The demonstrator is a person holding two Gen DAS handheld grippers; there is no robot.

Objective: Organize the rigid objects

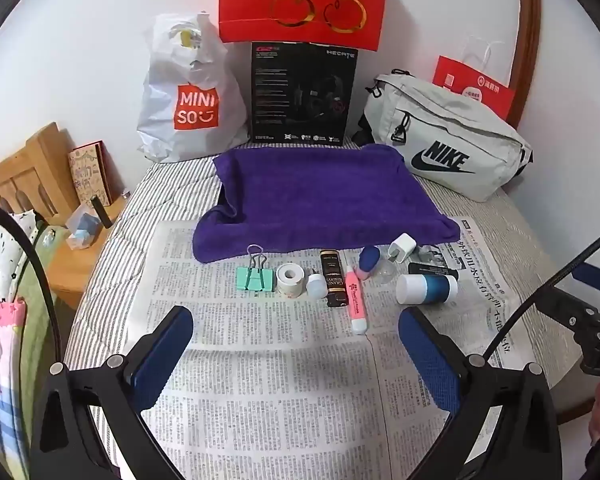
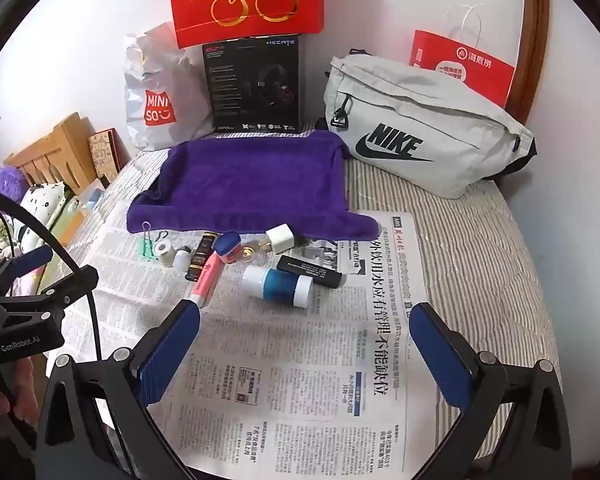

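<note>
Several small rigid items lie in a loose row on newspaper (image 1: 268,360) just before a purple towel (image 1: 320,196): mint binder clip (image 1: 254,276), tape roll (image 1: 290,278), pink highlighter (image 1: 355,304), blue-white bottle (image 1: 426,289). Nike bag (image 1: 448,152) zipped, contents unseen. Left gripper (image 1: 296,344) and right gripper (image 2: 305,338) both spread wide, holding nothing, above bare newspaper.

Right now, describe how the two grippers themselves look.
Both the left gripper and right gripper have black angular frames with silver bolts and textured blue pads. A black cable trails from the left one, whose body reads "GenRobot.AI".
</note>
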